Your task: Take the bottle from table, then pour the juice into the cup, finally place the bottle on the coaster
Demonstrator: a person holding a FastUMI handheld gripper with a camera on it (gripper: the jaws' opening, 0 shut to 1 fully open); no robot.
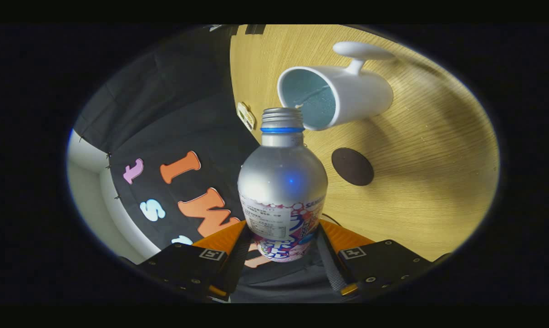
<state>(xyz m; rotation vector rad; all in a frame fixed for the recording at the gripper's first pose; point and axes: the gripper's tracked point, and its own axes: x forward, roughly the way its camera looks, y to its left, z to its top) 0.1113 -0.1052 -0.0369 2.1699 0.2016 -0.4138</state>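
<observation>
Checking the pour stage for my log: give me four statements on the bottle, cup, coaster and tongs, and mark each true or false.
1. The tongs are shut on the bottle. True.
2. The bottle wears its cap. False: its threaded neck is open.
3. The bottle's mouth sits at the rim of the white cup. True.
4. The bottle stands on the coaster. False: the dark round coaster lies bare on the wooden table, beside the held bottle.

Wooden table [429,150], black cloth wall [174,105]

Wooden table [415,191], white cup [347,98], dark round coaster [352,166], perhaps a small tag [246,115]
</observation>
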